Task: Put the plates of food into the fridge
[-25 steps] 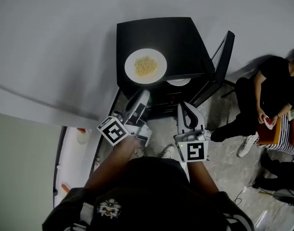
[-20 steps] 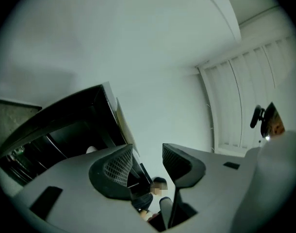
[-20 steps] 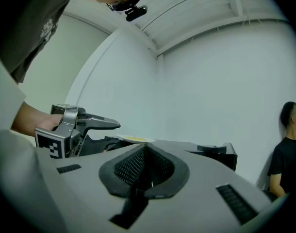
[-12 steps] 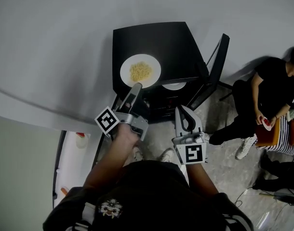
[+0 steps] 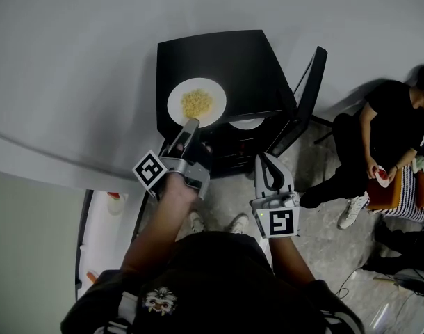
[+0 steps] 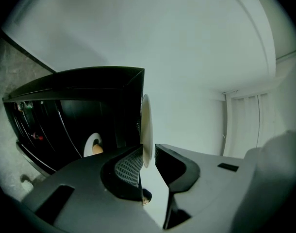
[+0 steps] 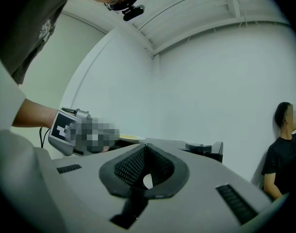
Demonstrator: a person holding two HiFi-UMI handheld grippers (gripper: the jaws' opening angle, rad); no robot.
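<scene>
White plate (image 5: 217, 100) of noodles (image 5: 196, 104) on fridge (image 5: 233, 58) | left gripper (image 5: 188, 126) just closing on rim | right gripper (image 5: 265, 158) closed, empty

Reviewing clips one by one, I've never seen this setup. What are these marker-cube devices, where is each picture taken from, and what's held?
There is no robot here: a person holds a two-jaw gripper in each hand. The head view looks down from a camera on their head. The two gripper views come from cameras riding on the grippers, looking along their jaws. A plate of noodles sits on top of a black fridge whose door stands open. A second plate is on a shelf inside. The left gripper has just been closing its jaws and now clamps that top plate's rim. The right gripper is shut and empty, in front of the fridge. A seated person is off to the right.
</scene>
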